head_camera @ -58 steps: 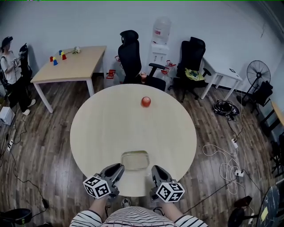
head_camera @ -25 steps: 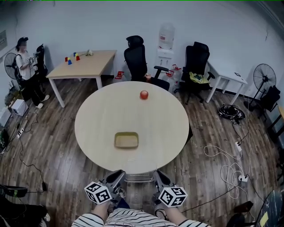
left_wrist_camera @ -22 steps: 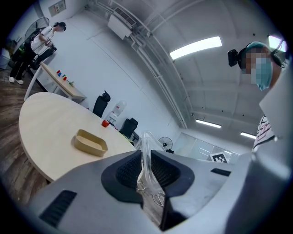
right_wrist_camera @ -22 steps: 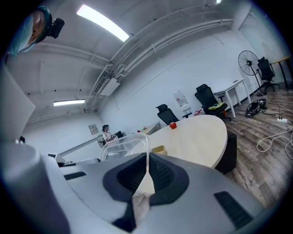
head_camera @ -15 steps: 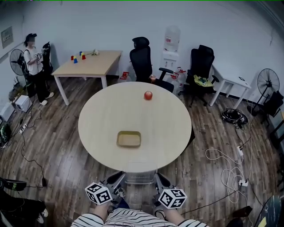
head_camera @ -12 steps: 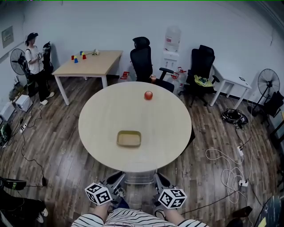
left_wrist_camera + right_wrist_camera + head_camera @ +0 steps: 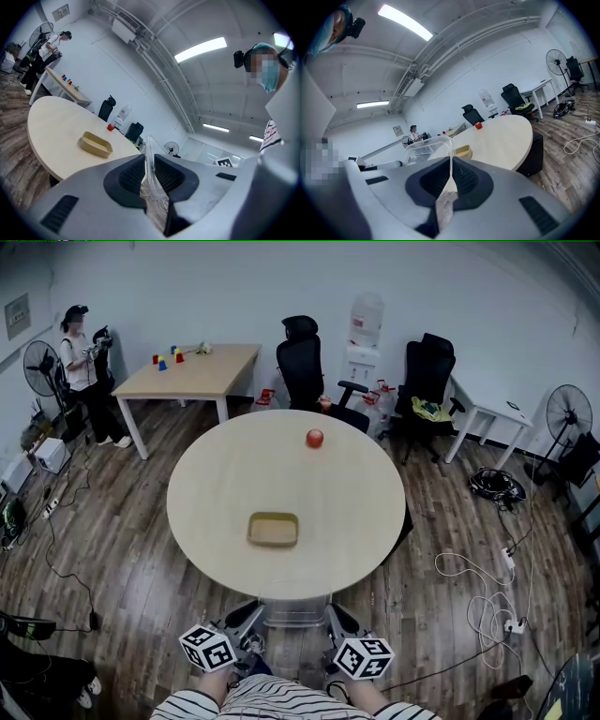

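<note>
Clear box (image 7: 295, 615) just off round table's (image 7: 361, 488) near edge, wood floor (image 7: 122, 521) all round, left gripper (image 7: 149, 161) clamped on box's left wall, right gripper (image 7: 450, 169) on its right wall, tan tray (image 7: 273, 530) beyond.

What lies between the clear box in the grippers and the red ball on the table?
The tan tray sits on the table between the clear box and the red ball; otherwise the table is bare there. The head view shows it.

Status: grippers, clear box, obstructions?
Left gripper and right gripper both shut on walls of clear box. Box held short of round table. Tan tray, red ball on table ahead.
</note>
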